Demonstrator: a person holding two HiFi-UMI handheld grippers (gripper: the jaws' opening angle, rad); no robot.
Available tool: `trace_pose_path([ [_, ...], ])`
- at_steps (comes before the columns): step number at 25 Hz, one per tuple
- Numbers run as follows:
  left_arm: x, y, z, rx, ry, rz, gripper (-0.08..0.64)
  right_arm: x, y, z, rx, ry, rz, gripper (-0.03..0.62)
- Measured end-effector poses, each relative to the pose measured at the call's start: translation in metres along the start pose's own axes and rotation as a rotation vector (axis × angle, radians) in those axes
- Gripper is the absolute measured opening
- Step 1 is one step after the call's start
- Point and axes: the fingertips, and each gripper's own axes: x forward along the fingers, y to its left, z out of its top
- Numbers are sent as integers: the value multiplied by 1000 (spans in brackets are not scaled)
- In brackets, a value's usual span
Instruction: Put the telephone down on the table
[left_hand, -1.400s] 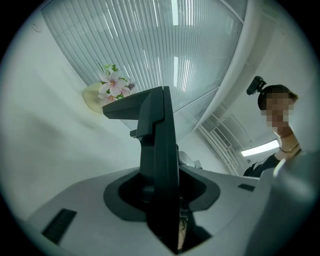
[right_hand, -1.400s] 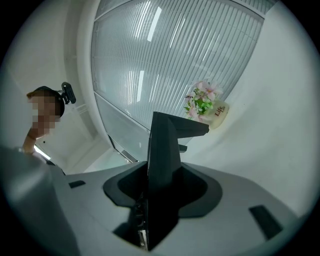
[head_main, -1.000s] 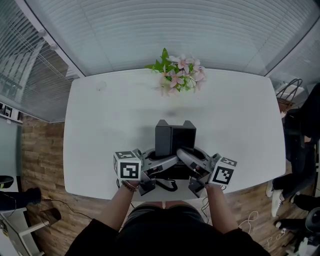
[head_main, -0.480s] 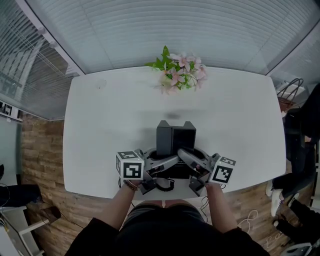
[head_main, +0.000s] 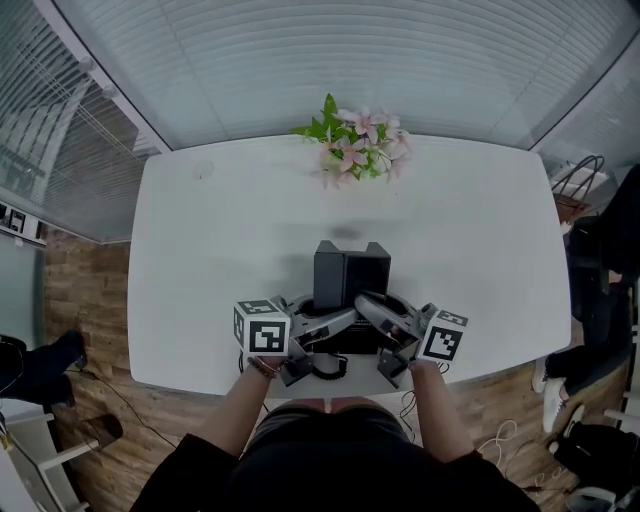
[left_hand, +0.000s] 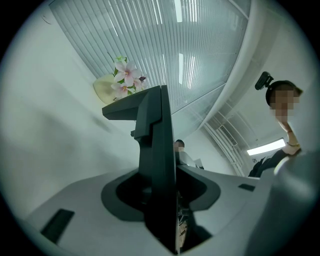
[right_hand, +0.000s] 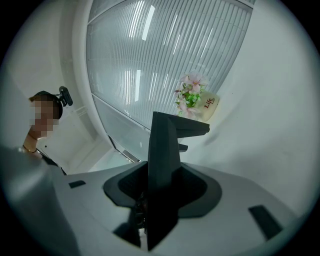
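While tight in their grip, telephone (head_main: 350, 272) upright between left tongs (head_main: 335, 325) and right tongs (head_main: 375, 312).

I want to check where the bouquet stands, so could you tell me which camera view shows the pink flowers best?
The head view: the pink flowers show whole from above, at the white table's far edge. Both gripper views catch them small and tilted from the side, with their pale pot.

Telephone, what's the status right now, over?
Left gripper, right gripper shut on telephone. Telephone at table's near edge; contact unclear. Flowers well clear.
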Motion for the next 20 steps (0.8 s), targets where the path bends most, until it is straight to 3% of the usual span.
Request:
trace_pose_path([
  [12,-2,5,0,51,-27,106,227,-2,-3,-1,32,-9,61,176],
  [20,-6,7,-4,43,-29,137,239,-2,-2,-7,150,-20,137,164],
])
